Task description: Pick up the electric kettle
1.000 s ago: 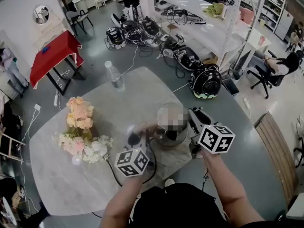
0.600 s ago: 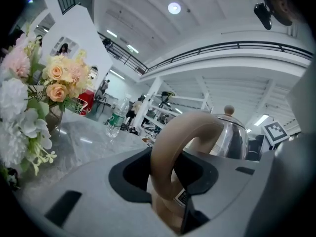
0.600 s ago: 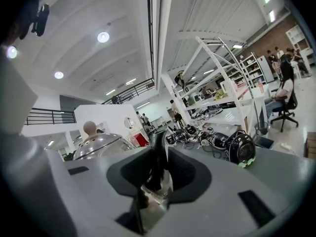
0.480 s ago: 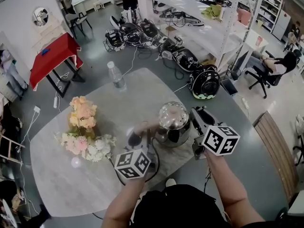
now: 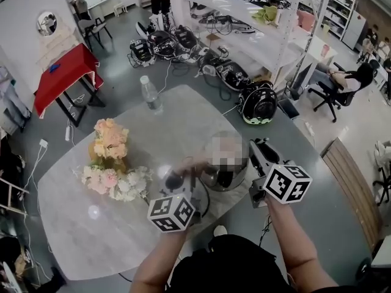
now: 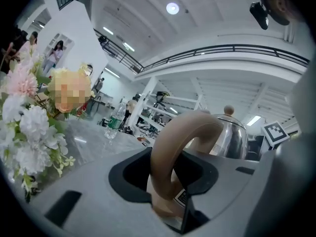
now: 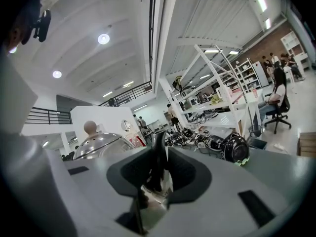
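Kettle [image 5: 223, 177] risen; left gripper view shows handle [image 6: 170, 149] clamped.

Flowers [image 5: 110, 163] crowd the table's [image 5: 73, 237] left side, a bottle [image 5: 150, 95] its far edge, the electric kettle [image 5: 226, 179] its near edge; the near-left corner is bare.

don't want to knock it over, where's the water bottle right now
In the head view the water bottle stands upright near the table's far edge, left of centre, beyond the flower bouquet and well apart from the kettle.
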The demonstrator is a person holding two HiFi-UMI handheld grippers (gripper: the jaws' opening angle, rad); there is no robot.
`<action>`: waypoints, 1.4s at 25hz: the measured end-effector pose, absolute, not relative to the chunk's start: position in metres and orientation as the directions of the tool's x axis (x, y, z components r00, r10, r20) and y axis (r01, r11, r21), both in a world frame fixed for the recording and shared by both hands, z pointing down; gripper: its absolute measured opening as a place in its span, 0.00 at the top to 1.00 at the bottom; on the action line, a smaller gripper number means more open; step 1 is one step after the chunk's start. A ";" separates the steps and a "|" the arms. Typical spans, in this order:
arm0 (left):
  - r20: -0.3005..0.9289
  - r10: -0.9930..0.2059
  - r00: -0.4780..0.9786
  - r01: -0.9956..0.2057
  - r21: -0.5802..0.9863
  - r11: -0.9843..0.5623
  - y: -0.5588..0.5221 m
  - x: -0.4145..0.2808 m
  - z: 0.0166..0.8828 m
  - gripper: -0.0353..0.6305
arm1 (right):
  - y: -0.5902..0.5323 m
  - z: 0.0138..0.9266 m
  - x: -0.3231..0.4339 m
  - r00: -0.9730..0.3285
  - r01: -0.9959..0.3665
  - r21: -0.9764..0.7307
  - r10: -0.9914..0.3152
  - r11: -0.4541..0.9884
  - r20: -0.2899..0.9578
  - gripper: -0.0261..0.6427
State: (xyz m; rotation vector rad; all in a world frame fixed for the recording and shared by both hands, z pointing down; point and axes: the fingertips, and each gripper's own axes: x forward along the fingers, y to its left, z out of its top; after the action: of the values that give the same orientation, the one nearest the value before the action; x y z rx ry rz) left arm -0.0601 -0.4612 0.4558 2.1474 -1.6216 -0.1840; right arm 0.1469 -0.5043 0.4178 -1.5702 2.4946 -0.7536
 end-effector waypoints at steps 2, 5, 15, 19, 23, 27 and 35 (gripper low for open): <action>0.154 -0.937 0.315 -0.880 0.416 -0.227 -0.453 -0.062 0.450 0.76 | -0.494 0.413 0.146 -0.457 -0.821 -0.458 -0.873 0.341 0.169 0.83; 0.152 -0.932 0.330 -0.879 0.410 -0.244 -0.441 -0.063 0.445 0.76 | -0.479 0.409 0.145 -0.447 -0.822 -0.462 -0.879 0.332 0.164 0.83; 0.161 -0.906 0.391 -0.862 0.409 -0.300 -0.404 -0.056 0.445 0.77 | -0.433 0.407 0.152 -0.404 -0.838 -0.459 -0.901 0.295 0.159 0.83; 0.165 -0.897 0.410 -0.855 0.411 -0.315 -0.385 -0.056 0.444 0.76 | -0.411 0.405 0.153 -0.391 -0.844 -0.457 -0.905 0.282 0.164 0.83; 0.166 -0.891 0.423 -0.851 0.411 -0.328 -0.367 -0.059 0.444 0.76 | -0.392 0.407 0.150 -0.382 -0.846 -0.459 -0.909 0.272 0.166 0.83; 0.169 -0.888 0.428 -0.849 0.413 -0.331 -0.349 -0.062 0.447 0.76 | -0.372 0.409 0.147 -0.376 -0.846 -0.462 -0.911 0.265 0.166 0.83; 0.169 -0.880 0.443 -0.843 0.413 -0.345 -0.313 -0.074 0.448 0.76 | -0.332 0.411 0.136 -0.367 -0.847 -0.468 -0.915 0.254 0.169 0.83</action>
State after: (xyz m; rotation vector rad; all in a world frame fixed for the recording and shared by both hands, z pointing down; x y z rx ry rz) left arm -0.0737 -0.3132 0.4479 2.2587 -1.4504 -0.1152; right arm 0.1358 -0.3317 0.4112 -1.6811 2.3750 -0.7470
